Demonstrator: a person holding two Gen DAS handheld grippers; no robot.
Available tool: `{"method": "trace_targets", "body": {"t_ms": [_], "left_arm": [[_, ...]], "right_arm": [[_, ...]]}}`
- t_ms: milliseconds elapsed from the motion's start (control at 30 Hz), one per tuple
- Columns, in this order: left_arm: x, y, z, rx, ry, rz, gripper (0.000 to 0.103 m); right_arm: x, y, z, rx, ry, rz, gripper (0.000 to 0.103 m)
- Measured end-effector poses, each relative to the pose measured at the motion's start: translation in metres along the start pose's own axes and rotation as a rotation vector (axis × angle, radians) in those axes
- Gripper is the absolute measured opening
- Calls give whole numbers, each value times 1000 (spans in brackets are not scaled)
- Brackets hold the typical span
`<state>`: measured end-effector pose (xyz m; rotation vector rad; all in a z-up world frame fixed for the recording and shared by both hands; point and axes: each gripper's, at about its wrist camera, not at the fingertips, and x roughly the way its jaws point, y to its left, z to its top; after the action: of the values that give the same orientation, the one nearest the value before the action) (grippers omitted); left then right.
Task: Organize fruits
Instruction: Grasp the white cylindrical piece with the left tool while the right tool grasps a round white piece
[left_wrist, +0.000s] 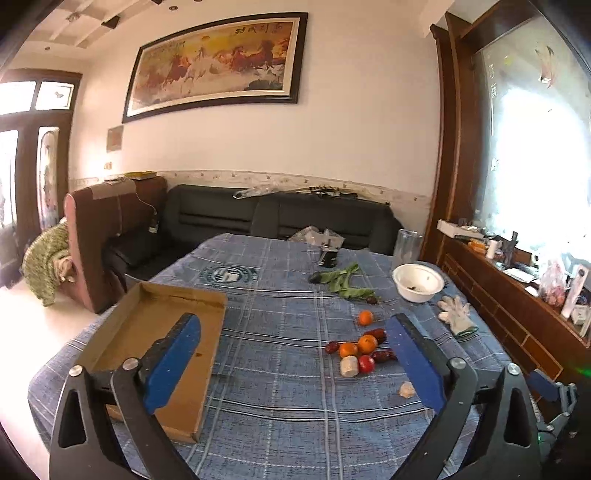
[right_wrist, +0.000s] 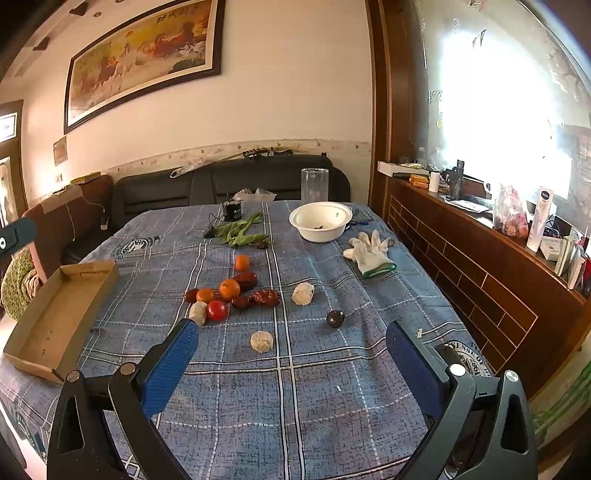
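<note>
A cluster of fruit lies mid-table on the blue plaid cloth: small oranges (right_wrist: 229, 288), red dates (right_wrist: 266, 297), a red tomato (right_wrist: 217, 310), with one orange (right_wrist: 242, 262) apart behind. The cluster also shows in the left wrist view (left_wrist: 366, 344). A dark round fruit (right_wrist: 335, 318) and pale lumps (right_wrist: 262, 341) lie to the right. An empty cardboard tray (left_wrist: 162, 332) sits at the left, also in the right wrist view (right_wrist: 55, 317). My left gripper (left_wrist: 293, 350) is open and empty above the table. My right gripper (right_wrist: 291, 350) is open and empty, near the front.
A white bowl (right_wrist: 320, 221), a white glove (right_wrist: 369, 251), green leaves (right_wrist: 242, 232), a clear cup (right_wrist: 314, 184) and a small dark device (right_wrist: 233, 211) lie at the far side. A dark sofa (left_wrist: 280, 218) stands behind; a wooden sideboard (right_wrist: 461, 266) runs along the right.
</note>
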<state>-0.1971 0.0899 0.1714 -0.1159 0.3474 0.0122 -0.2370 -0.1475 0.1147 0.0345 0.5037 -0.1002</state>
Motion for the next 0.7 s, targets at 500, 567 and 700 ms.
{"method": "trace_targets", "body": {"t_ms": [500, 567, 700], "left_arm": [[95, 40, -16, -45, 263, 13, 103], [116, 31, -25, -35, 322, -17, 103], [153, 11, -40, -19, 429, -92, 97]], "right_arm": [[77, -25, -16, 77, 201, 51, 103], [92, -26, -14, 79, 228, 72, 103], [124, -22, -8, 85, 296, 159, 94]]}}
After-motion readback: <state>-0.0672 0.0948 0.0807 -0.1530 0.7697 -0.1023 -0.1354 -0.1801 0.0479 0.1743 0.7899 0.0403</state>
